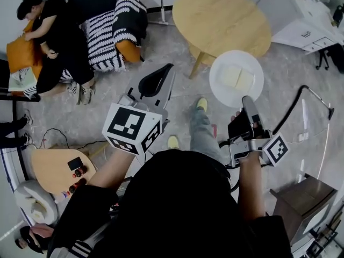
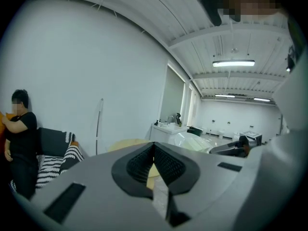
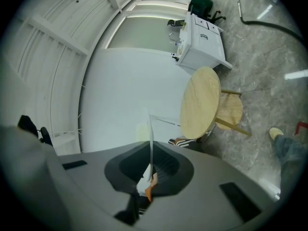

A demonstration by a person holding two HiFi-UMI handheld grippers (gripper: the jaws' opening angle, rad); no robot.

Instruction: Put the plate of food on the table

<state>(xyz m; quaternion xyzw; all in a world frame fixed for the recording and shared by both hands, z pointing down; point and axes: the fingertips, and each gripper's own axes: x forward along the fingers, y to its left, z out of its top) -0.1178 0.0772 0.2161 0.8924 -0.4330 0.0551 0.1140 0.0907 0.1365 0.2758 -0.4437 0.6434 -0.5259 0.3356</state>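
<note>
Right fingers [image 3: 169, 164] clamp a round white plate [image 1: 236, 97] bearing pale slices [image 1: 237, 78]; left fingers [image 2: 136, 165] together, empty.

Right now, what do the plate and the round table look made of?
Plate: smooth plain white with a thin rim, likely ceramic or melamine; the look leaves that open. Round table: pale wood or wood veneer, matte, judging by its even tan top.

We see a smooth, glossy white plate [image 1: 219, 90], a round table [image 1: 220, 20] of pale matt wood and a grey marbled floor [image 1: 290, 77]. The left gripper [image 2: 154, 148] and right gripper [image 3: 150, 153] wear matt grey plastic, with ribbed black pads [image 2: 139, 163]. Striped knit cloth covers the armchair [image 1: 115, 31].
</note>
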